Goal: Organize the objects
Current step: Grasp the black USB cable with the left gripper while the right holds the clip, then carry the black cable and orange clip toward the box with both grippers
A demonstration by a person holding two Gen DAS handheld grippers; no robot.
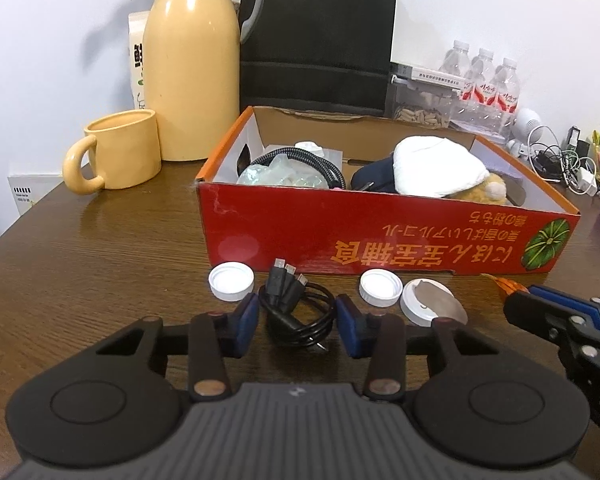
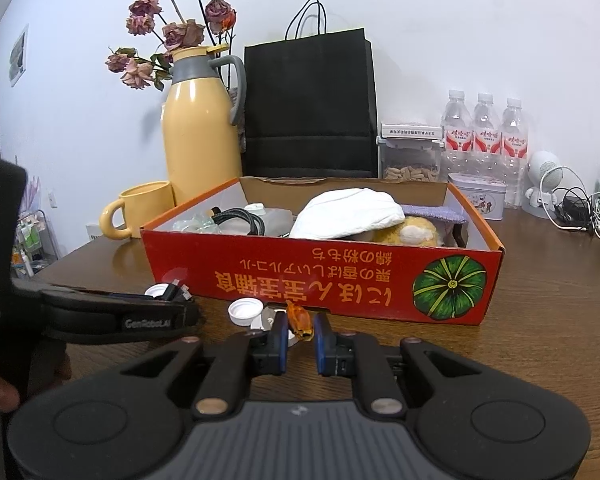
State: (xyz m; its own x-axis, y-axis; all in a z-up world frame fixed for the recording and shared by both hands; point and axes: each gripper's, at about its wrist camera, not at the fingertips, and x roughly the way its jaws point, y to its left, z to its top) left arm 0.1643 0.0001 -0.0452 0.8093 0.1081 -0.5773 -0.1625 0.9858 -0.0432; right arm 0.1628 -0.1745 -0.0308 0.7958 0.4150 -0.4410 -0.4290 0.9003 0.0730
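A coiled black cable point(image 1: 296, 316) with several plugs lies on the wooden table in front of the red cardboard box point(image 1: 340, 236). My left gripper point(image 1: 296, 310) straddles the coil, and its blue pads point(image 1: 246, 316) touch it on both sides. Two white caps point(image 1: 231, 281) point(image 1: 381, 288) and a foil-lined lid point(image 1: 428, 304) lie beside the cable. My right gripper point(image 2: 300, 330) is shut on a small amber clip point(image 2: 299, 318), low in front of the box point(image 2: 260, 276). In the right wrist view the left gripper point(image 2: 160, 314) reaches in from the left, with a hand behind it.
The box holds a braided cable, a white cloth point(image 1: 436, 164), a plush toy and plastic wrap. A yellow mug point(image 1: 116, 152) and yellow thermos point(image 1: 192, 64) stand at back left. A black paper bag point(image 1: 316, 32) is behind the box. Water bottles point(image 1: 484, 80) and tangled chargers point(image 1: 560, 160) are at right.
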